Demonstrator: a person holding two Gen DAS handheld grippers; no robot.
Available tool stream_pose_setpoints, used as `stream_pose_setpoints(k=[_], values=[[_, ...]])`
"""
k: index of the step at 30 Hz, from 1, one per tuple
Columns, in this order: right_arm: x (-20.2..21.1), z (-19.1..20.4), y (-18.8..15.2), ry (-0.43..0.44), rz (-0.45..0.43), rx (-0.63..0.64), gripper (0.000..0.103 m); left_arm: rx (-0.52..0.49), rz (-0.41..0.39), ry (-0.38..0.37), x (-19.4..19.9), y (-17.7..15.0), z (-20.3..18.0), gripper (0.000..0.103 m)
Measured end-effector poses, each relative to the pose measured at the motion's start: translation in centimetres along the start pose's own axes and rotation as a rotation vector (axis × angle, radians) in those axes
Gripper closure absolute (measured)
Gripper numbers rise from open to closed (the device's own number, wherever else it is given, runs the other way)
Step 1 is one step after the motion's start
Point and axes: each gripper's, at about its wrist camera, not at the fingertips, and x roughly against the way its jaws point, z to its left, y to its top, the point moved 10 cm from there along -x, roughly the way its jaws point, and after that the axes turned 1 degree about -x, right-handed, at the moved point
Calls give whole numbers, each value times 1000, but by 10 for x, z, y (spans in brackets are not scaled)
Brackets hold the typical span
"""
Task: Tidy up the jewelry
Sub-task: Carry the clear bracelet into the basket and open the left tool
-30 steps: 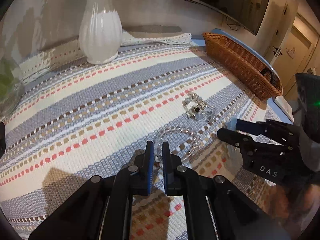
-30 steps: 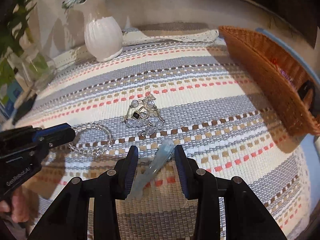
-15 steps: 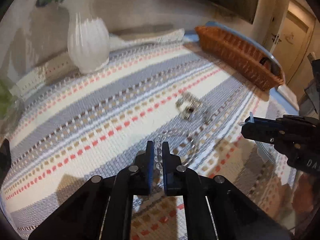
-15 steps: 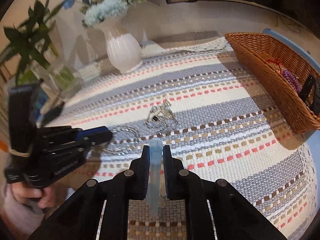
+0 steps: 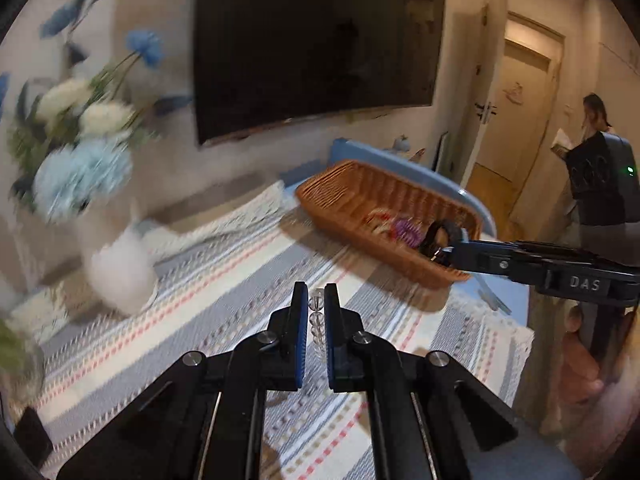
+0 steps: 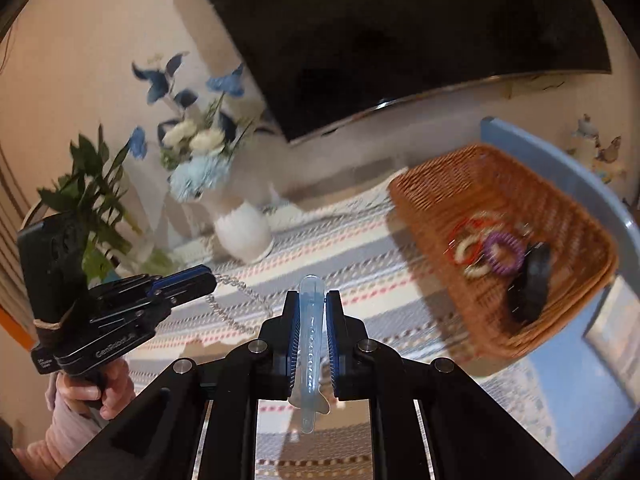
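Your left claw (image 5: pixel 316 300) pinches a bead bracelet (image 5: pixel 315 320); your right claw (image 6: pixel 312 304) grips a blue clip (image 6: pixel 310 344), both raised near the basket (image 6: pixel 560 216).

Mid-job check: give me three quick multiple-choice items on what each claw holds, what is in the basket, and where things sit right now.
1. What does the right claw hold?
A. a pale blue hair clip
B. a red ring
C. nothing

2. What colour is the coiled hair tie in the wicker basket?
A. green
B. purple
C. yellow

3. What is the state of the left claw?
A. wide open
B. shut on a clear bead bracelet
C. shut on the vase

Answers:
1. A: the pale blue hair clip stands between the right claw's fingers.
2. B: the coil among the rings in the basket is purple.
3. B: the clear bead bracelet is pinched between the left claw's fingers and hangs off the cloth.
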Motion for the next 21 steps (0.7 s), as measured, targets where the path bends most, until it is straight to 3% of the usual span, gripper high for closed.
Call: stream_pose_setpoints(k=[7, 11, 15, 21], values=[[17, -62, 72, -172, -99, -8, 91, -87, -30, -79, -53, 83, -52, 98], [3, -118, 99, -304, -89, -26, 91, -66, -7, -133, -104, 114, -66, 98], [-24, -169, 105, -388, -28, -54, 91, -42, 26, -165, -155, 124, -73, 98], [-53, -203, 89, -398, 44, -89, 91, -21, 72, -186, -201, 116, -73, 98]])
